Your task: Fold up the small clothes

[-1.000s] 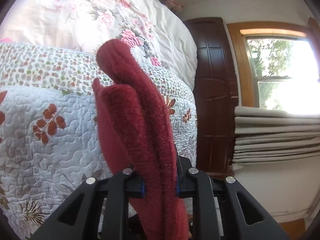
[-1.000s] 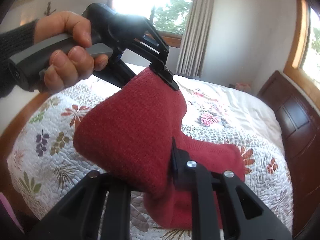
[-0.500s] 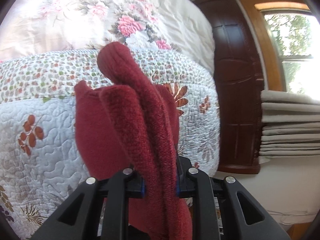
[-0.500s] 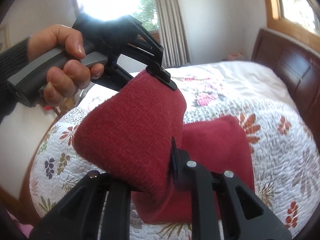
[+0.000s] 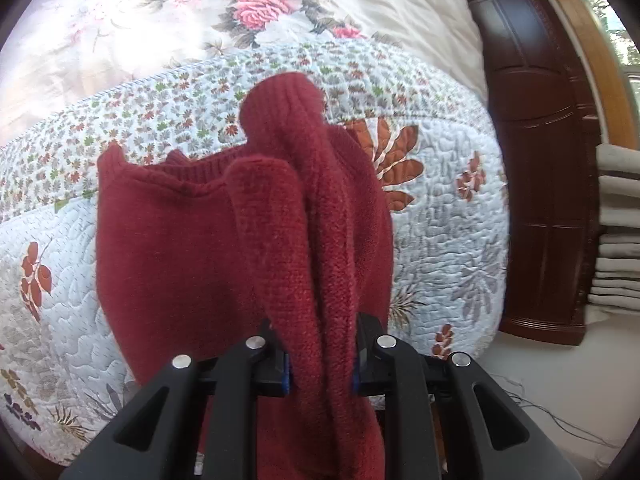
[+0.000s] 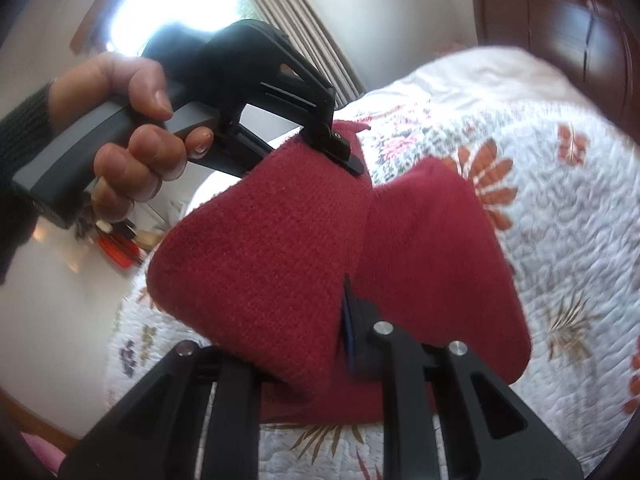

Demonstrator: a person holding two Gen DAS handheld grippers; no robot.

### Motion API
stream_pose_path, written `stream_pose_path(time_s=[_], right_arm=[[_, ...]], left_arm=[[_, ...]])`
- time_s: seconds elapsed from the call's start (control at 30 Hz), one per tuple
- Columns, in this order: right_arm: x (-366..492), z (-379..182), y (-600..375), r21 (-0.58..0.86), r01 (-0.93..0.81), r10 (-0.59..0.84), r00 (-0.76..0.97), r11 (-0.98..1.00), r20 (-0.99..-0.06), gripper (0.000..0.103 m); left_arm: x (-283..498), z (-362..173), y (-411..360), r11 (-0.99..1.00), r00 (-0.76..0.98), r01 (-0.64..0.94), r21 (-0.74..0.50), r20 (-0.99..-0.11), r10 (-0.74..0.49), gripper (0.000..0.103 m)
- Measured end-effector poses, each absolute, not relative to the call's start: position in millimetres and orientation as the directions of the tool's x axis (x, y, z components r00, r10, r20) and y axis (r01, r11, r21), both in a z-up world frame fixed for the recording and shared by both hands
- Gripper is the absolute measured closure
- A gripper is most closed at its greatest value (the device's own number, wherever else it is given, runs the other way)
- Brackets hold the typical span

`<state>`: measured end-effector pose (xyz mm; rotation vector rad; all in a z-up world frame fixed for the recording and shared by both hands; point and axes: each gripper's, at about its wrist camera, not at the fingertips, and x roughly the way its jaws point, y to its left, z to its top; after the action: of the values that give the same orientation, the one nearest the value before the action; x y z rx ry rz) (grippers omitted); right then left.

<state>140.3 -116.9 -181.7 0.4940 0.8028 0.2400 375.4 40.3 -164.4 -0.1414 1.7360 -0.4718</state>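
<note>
The red knit garment point(image 5: 192, 248) is partly in the air and partly down: its lower body lies on the quilt point(image 5: 440, 216) of the bed, toward the middle of the bed rather than at any edge, while its near edge is lifted and doubled into thick rolls. In the left wrist view those rolls run straight out ahead along the fingers, and the ribbed hem stands up at the far side, towards the floral duvet point(image 5: 160, 20) nearer the headboard.

The left tool point(image 5: 322, 364) is clamped on one bunch of that raised edge. The right tool point(image 6: 344, 340) pinches a neighbouring part of the same edge; in its view the left tool point(image 6: 344, 156) sits above and just beyond, gripped by the person's hand point(image 6: 132, 132), with a stretched span of knit point(image 6: 260, 248) running between the two.

So both tools hold the same lifted edge, close together, and the resting part lies ahead and below both. The fold probably calls for carrying that edge forward over the flat part and lowering it; neither tool looks clearly nearer.
</note>
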Motion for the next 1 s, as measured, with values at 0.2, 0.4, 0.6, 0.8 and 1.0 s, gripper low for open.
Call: stream_pose_path(time_s=[0.2, 0.4, 0.6, 0.8, 1.0], right_arm=[[141.2, -201.2, -141.3, 0.617, 0.008, 0.455, 0.668, 0.787, -0.589, 0.087], [137.6, -221.6, -160.3, 0.708, 0.041, 0.520, 0.648, 0.705, -0.556, 0.086], [132.1, -263.5, -193.9, 0.852, 0.134, 0.622, 0.629, 0.505, -0.467, 0.057], [120.3, -259.6, -223.2, 0.882, 0.057, 0.709, 0.571, 0.468, -0.413, 0.047], [111.9, -193.4, -241.3, 0.722, -0.174, 0.692, 0.501, 0.670, -0.521, 0.041]], left_arm=[[371.7, -172.8, 17.4, 0.927, -0.210, 0.185, -0.326, -0.935, -0.287, 0.082], [365.8, -182.1, 0.1, 0.936, -0.198, 0.191, -0.296, -0.945, -0.259, 0.065], [357.5, -150.7, -18.1, 0.877, -0.121, 0.231, -0.420, -0.907, -0.403, 0.024], [320.0, -92.7, 26.1, 0.843, 0.031, 0.321, -0.431, -0.885, -0.464, 0.020], [201.8, -80.0, 90.9, 0.817, 0.203, 0.537, -0.210, -0.908, -0.367, 0.015]])
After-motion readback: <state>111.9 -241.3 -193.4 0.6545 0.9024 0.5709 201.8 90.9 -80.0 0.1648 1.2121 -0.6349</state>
